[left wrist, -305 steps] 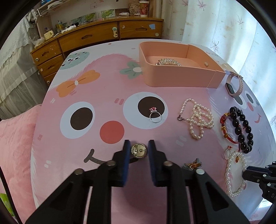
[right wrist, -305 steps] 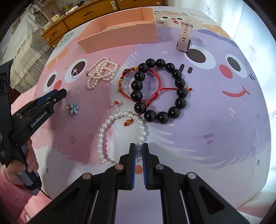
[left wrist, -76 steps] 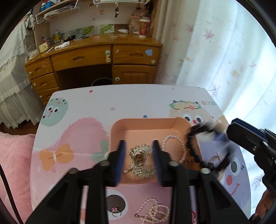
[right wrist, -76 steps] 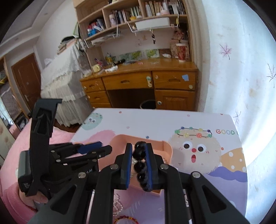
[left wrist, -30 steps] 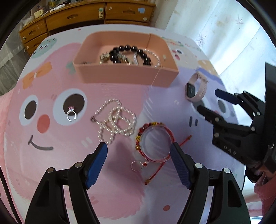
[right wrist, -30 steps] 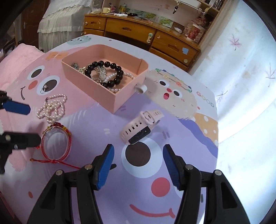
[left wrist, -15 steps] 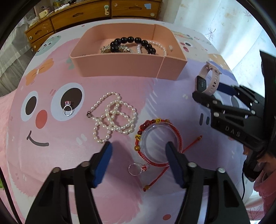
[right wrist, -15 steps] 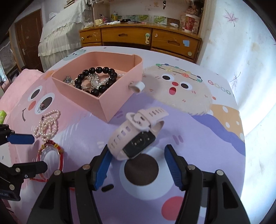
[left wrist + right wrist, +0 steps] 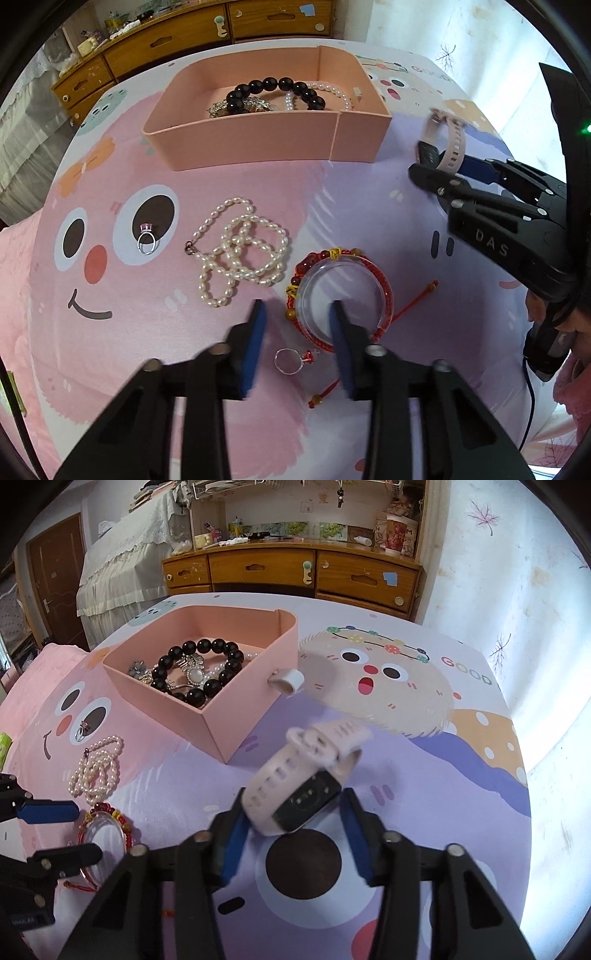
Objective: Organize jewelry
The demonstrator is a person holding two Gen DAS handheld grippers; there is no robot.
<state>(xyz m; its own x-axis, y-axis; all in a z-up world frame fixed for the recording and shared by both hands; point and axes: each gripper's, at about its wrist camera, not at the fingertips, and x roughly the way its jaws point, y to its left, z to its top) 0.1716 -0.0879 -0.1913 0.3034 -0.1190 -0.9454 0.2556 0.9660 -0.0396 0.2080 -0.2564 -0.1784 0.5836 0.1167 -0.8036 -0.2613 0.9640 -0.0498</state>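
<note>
The pink box [image 9: 258,147] [image 9: 236,716] holds a black bead bracelet [image 9: 280,86] [image 9: 195,668], a pearl strand and a brooch. My left gripper [image 9: 297,328] is open over the table, its fingers straddling the near rim of the red cord bracelet [image 9: 343,291]; a small silver ring [image 9: 290,360] lies between them. A pearl necklace [image 9: 240,254] and a pink-stone ring [image 9: 146,240] lie to the left. My right gripper [image 9: 291,825] is open around the pale pink smartwatch [image 9: 299,775], also seen in the left wrist view [image 9: 447,144].
The cartoon-print tablecloth [image 9: 424,738] covers the table. A wooden drawer unit [image 9: 295,572] stands beyond the far edge, a draped bed [image 9: 122,565] to the left. A white loop tab [image 9: 290,679] juts from the box's side.
My left gripper has dropped onto the red bracelet and narrowed somewhat. My right gripper has closed in around the watch, jaws narrower. Earlier, the black bead bracelet and a brooch went into the box.
</note>
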